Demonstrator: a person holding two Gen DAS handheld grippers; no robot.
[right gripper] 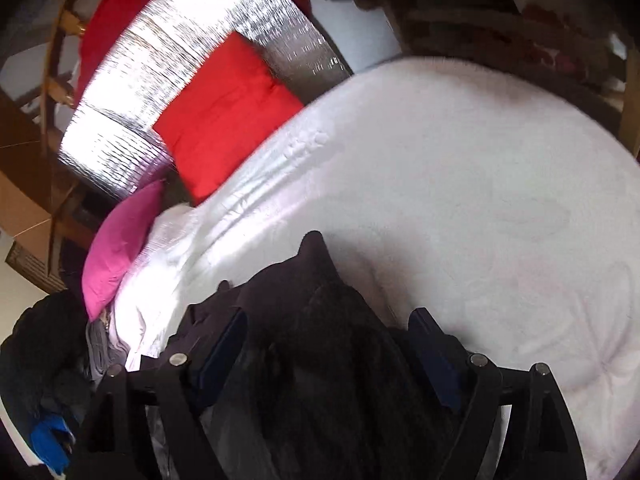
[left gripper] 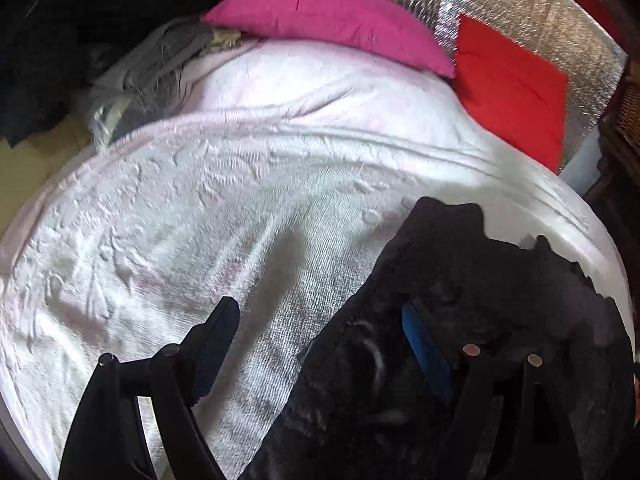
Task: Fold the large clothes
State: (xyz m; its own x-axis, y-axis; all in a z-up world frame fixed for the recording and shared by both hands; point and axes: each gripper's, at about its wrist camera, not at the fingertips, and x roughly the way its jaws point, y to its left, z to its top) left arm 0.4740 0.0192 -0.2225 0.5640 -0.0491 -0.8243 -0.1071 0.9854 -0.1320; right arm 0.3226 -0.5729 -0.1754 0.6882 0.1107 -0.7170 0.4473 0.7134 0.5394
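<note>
- White bedding (left gripper: pixel 224 208) with a raised textured pattern covers the bed and fills most of both views; it is creased in long ridges toward the head end.
- Left tongs (left gripper: pixel 320 332): fingers stand wide apart. One finger (left gripper: pixel 218 332) is clear over bare bedding; the other, with a blue pad, is partly covered by dark fabric. Not clamped on anything.
- Right tongs (right gripper: pixel 328 344): fingers likewise apart, with dark fabric bunched between and in front of them. The fabric fills the gap but the fingers do not pinch it.
- Black garment (left gripper: pixel 460 320): a large dark piece heaped on the bedding at the near edge of the bed, directly under and ahead of both tongs; in the right wrist view its bulk (right gripper: pixel 312 320) rises to a peak between the fingers.
- Grey clothing pile (left gripper: pixel 152 72) lies at the bed's left side, further off, touching the bedding's edge.
- Pink pillow (left gripper: pixel 328 20) rests at the head of the bed, just beside a red pillow (left gripper: pixel 516 92).
- Silver quilted reflective sheet (right gripper: pixel 192 60) stands behind both pillows.
- Blue item (right gripper: pixel 48 444) shows at the lower left of the right wrist view; identity cannot be told.
</note>
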